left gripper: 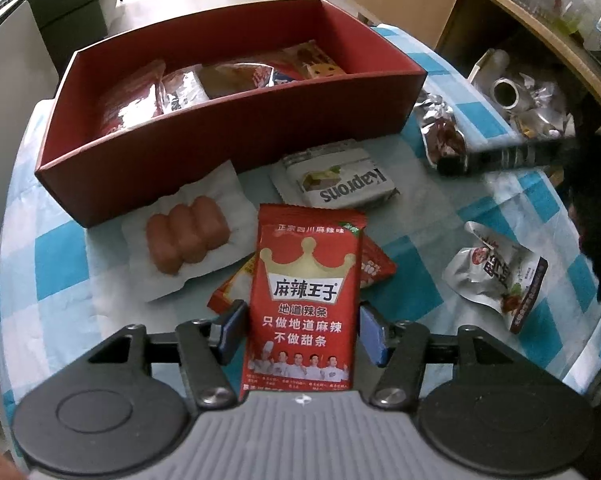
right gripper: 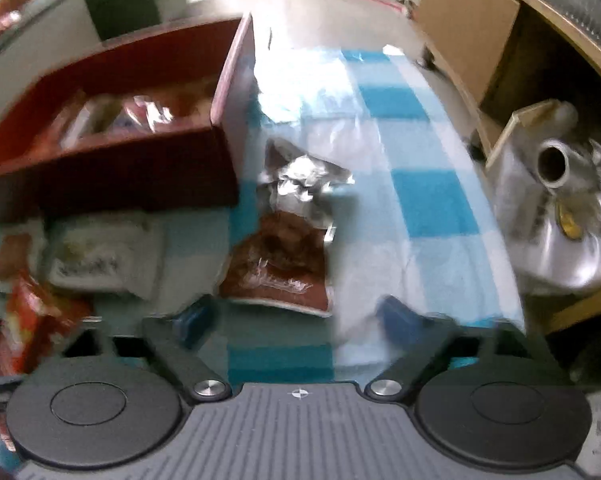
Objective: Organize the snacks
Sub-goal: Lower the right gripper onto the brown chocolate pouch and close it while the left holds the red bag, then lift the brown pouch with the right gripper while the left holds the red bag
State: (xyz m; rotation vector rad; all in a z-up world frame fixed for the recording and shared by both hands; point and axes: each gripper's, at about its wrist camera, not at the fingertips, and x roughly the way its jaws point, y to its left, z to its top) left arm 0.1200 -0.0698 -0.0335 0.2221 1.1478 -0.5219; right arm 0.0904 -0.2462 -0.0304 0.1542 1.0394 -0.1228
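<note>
- Left wrist view is showing a red box sitting open-topped on the desk, which is wearing a blue-and-white checked cloth.
- Several snack packets are lying flat in the box, red and brown wrappers side by side; their labels are too small to read.
- Between the pads of the left hand-held gripper, a red spicy-strip packet is standing upright, with a gold crown and a row of chefs printed on its front.
- Its edges are lying just beside both blue pads, and whether the pads are pressing on it cannot be told.
- Behind that packet, a second red packet is lying on the cloth.
- Just in front of the box, a clear pack of three sausages is lying beside a white wafer packet.
- Off to the right, a silver-and-white pouch is lying crumpled.
- Near the box's right corner, a foil pouch with brown contents is lying next to the dark tip of the other gripper.
- Right wrist view, blurred, is showing the right hand-held gripper with its jaws spread wide and nothing between them.
- Just ahead of its fingers, the same foil pouch is resting on the cloth beside the box's side wall.
</note>
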